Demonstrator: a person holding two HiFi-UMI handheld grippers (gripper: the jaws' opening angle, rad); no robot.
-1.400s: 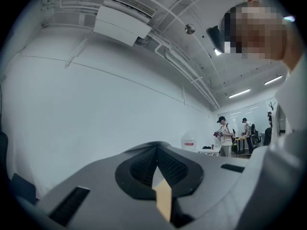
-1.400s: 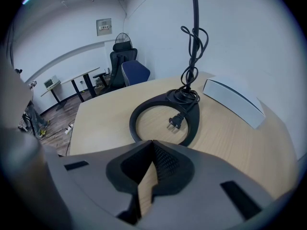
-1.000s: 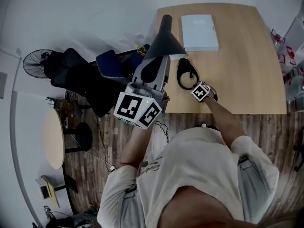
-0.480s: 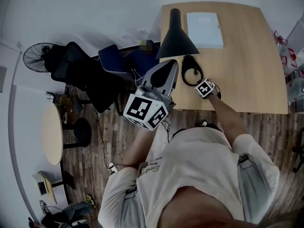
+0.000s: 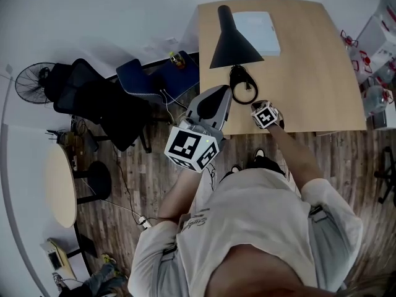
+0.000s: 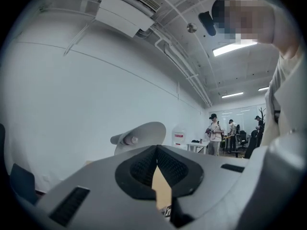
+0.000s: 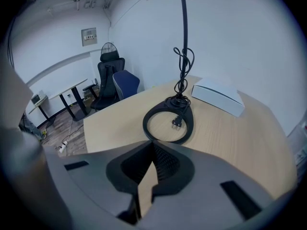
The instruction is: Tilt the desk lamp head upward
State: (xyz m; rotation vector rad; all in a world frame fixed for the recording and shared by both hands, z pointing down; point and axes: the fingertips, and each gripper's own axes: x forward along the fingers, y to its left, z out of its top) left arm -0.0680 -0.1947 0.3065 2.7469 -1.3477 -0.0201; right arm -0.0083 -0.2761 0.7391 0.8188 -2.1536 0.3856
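Quick count: one desk lamp [image 5: 234, 47], one white box [image 5: 263, 26], one desk [image 5: 309, 73]. Two grippers too, left gripper [image 6: 157, 150] and right gripper [image 7: 152, 145]. Also two chairs, black chair [image 5: 86, 98] and blue chair [image 5: 139, 80].

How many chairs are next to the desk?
2: a black office chair by the fan, and a blue chair nearest the desk. Others may be hidden.

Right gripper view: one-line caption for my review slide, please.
Shut, empty right claw at the desk edge faces the lamp's ring base, plug lying inside the ring, white box behind.
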